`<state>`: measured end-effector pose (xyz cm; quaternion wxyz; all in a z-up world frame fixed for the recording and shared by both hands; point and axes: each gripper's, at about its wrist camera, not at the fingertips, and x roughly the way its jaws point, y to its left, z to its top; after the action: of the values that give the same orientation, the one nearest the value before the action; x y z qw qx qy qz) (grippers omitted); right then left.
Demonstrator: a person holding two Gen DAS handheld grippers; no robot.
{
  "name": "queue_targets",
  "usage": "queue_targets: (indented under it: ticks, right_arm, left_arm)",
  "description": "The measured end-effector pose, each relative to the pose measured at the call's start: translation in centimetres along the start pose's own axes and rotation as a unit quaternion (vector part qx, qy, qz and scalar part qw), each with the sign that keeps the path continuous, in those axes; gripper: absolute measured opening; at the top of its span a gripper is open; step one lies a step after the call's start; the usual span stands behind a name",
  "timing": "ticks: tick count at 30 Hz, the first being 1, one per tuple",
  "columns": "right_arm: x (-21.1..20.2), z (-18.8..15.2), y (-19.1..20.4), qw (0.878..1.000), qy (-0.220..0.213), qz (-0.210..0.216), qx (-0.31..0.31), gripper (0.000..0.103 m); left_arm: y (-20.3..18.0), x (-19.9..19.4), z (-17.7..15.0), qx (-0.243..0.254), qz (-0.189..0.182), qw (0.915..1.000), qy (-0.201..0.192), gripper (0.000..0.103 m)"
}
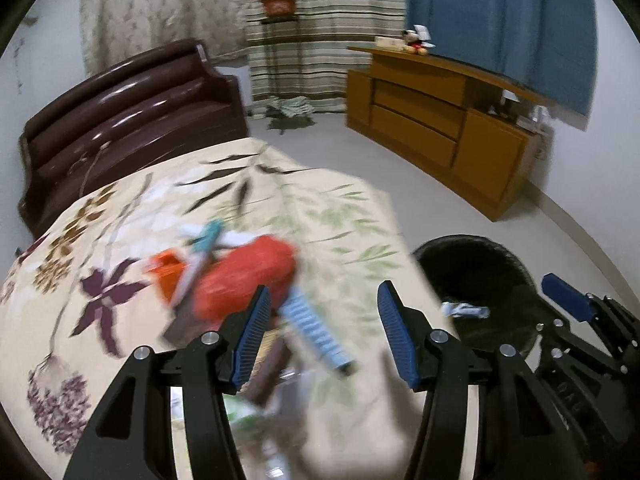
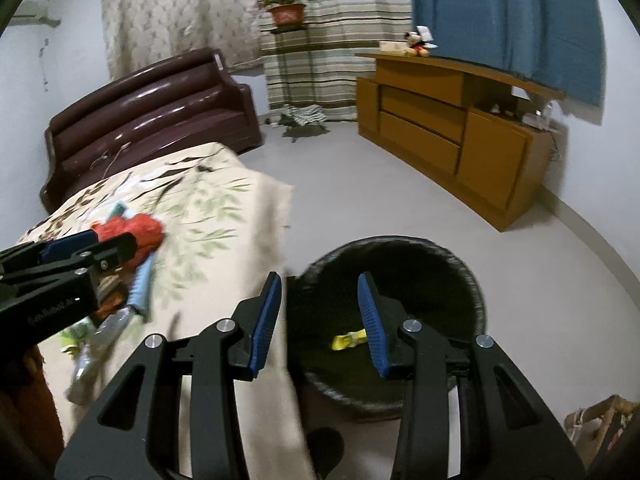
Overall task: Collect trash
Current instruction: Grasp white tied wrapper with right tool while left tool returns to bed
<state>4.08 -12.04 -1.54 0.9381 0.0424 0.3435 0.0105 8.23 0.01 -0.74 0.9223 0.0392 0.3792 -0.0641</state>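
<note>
Right now both of my grippers are empty: the left gripper [image 1: 322,332] has its jaws standing apart with nothing between the pads, and the right gripper [image 2: 322,320] also stands open, gripping nothing, over the near rim of the black bin [image 2: 476,280] that sits on the floor just beside the bed's side edge. Inside the bin I can see a yellow wrapper [image 2: 348,340] lying on the bottom, and from the left view a pale scrap [image 1: 464,310] as well. What remains to collect is a heap on the floral bedspread [image 1: 328,216], near the edge that faces the bin: a red crumpled bag [image 1: 244,280], an orange box [image 1: 170,276], a teal-and-white packet [image 1: 210,240], a light blue ribbed packet [image 1: 316,332] and some brown and clear pieces I cannot make out through the blur. I judge all of this to be light, thin and crushable, with slick film that may slide out of a shallow pinch, and the soft cover underneath will give under pressure. I would take the red bag across a bunched fold near its middle, since it is the bulkiest, and the ribbed packet across its narrow width, not by a corner
</note>
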Motion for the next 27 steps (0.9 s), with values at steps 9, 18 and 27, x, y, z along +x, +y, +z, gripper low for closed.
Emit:
queue_targets:
  ticks: [9, 18, 27]
  right_arm:
    - [-1.3, -0.6, 6.9, 0.998, 0.01, 0.038, -0.04, 0.039]
    - [-1.8, -2.1, 12.4, 0.995, 0.027, 0.058, -0.072, 0.039]
    - [-1.0, -4.3, 16.8, 0.99, 0.06, 0.07, -0.103, 0.039]
  left_arm:
    - [8.4, -2.7, -3.1, -0.045, 0.053, 0.9976, -0.003, 0.055]
    - [14.4, -3.9, -6.0, -0.075, 0.085, 0.9936, 0.005, 0.055]
    - [17.5, -4.1, -7.8, -0.104, 0.088, 0.9906, 0.013, 0.055]
